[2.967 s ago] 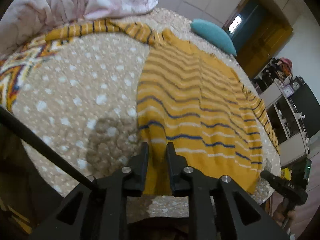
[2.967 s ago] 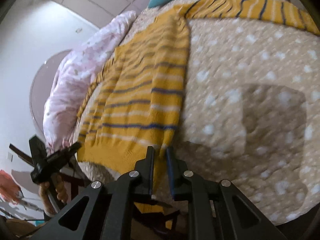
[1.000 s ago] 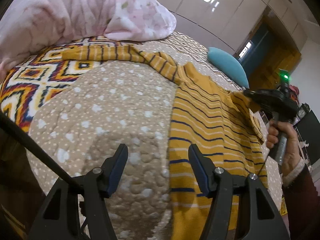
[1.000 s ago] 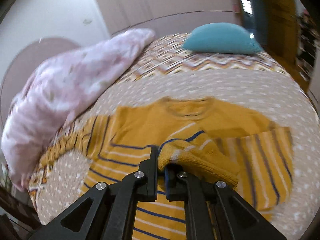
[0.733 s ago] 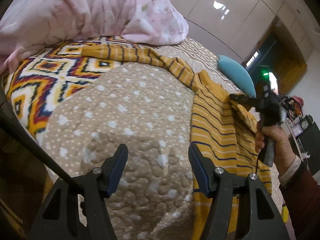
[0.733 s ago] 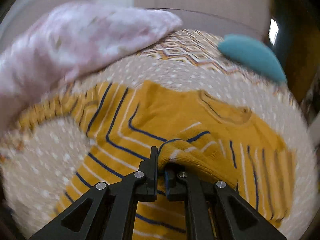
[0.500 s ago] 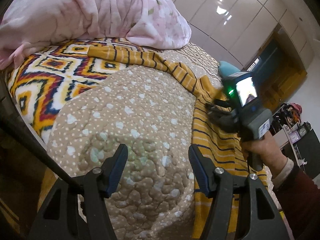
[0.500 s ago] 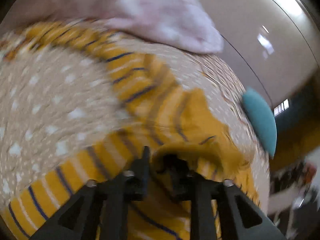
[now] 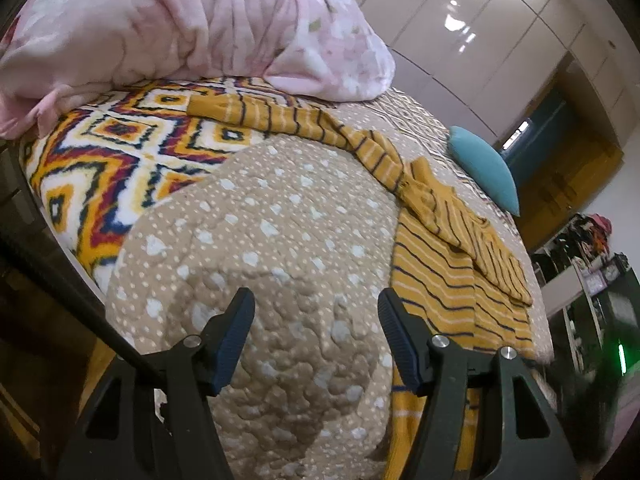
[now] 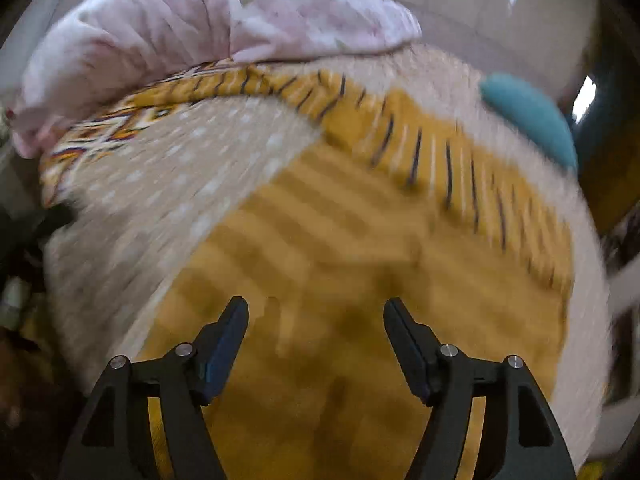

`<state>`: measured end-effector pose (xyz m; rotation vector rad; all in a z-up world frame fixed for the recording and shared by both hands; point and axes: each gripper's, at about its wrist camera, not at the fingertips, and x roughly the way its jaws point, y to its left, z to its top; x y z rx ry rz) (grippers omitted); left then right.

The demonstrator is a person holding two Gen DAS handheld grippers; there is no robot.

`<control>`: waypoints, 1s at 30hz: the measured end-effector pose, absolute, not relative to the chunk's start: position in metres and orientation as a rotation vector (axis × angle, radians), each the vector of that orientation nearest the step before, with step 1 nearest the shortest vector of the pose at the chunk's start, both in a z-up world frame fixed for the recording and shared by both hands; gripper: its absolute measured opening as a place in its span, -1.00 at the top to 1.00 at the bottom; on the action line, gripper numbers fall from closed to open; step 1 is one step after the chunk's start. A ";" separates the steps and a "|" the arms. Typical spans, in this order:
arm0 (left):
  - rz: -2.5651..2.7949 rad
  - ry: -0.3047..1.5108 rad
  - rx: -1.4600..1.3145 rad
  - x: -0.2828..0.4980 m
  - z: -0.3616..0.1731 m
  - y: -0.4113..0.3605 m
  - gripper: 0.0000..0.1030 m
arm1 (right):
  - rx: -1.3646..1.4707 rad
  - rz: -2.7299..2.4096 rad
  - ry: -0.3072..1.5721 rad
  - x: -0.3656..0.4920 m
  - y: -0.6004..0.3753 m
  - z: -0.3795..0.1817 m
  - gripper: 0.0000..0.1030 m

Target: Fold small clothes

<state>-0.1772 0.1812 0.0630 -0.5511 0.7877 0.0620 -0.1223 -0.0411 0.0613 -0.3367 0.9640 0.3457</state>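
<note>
With one sleeve laid over the sweater (image 9: 448, 280), both the left gripper (image 9: 316, 332) and right gripper (image 10: 316, 336) stand released, the right's jaws just opened, so the far sleeve (image 9: 280, 116) likely needs grasping next.

No readable text, label, brand, number or sign shows in either wrist view; the right wrist view is heavily blurred, and the shelves far right in the left view are too small to read.

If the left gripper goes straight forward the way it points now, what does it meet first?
Most likely the dotted beige quilt: the open left gripper points down at it with nothing between. The striped yellow sweater lies just beside its right finger, though depth is unclear.
</note>
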 end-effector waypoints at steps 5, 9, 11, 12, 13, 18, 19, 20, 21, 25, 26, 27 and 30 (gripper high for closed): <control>0.116 0.771 -0.552 -0.173 0.075 0.187 -0.22 | -0.256 0.350 1.000 -0.177 -0.036 0.044 -0.52; 0.135 0.761 -0.571 -0.169 0.083 0.195 -0.24 | -0.202 0.378 1.006 -0.176 -0.024 0.041 -0.52; 0.163 0.754 -0.551 -0.166 0.086 0.198 -0.28 | -0.220 0.386 1.003 -0.181 -0.020 0.040 -0.52; 0.172 0.752 -0.547 -0.164 0.088 0.200 -0.28 | -0.219 0.394 1.004 -0.183 -0.021 0.039 -0.52; 0.174 0.751 -0.546 -0.160 0.089 0.203 -0.28 | -0.210 0.393 1.005 -0.184 -0.025 0.038 -0.52; 0.170 0.730 -0.512 -0.139 0.103 0.216 -0.31 | -0.058 0.314 1.033 -0.178 -0.069 0.035 -0.53; 0.171 0.722 -0.499 -0.134 0.106 0.219 -0.37 | -0.018 0.293 1.038 -0.175 -0.079 0.034 -0.54; 0.174 0.714 -0.490 -0.128 0.108 0.221 -0.42 | 0.009 0.281 1.042 -0.173 -0.086 0.034 -0.55; 0.177 0.707 -0.484 -0.122 0.109 0.223 -0.44 | 0.030 0.274 1.044 -0.170 -0.091 0.034 -0.56; 0.147 0.717 -0.522 -0.087 0.106 0.235 -0.46 | 0.148 0.267 1.030 -0.152 -0.112 0.039 -0.56; 0.142 0.720 -0.541 -0.079 0.103 0.239 -0.47 | 0.164 0.269 1.018 -0.149 -0.116 0.041 -0.56; 0.137 0.726 -0.563 -0.070 0.099 0.243 -0.47 | 0.164 0.267 1.000 -0.147 -0.119 0.043 -0.56; 0.131 0.757 -0.657 -0.036 0.080 0.262 -0.47 | 0.119 0.262 0.990 -0.145 -0.120 0.040 -0.56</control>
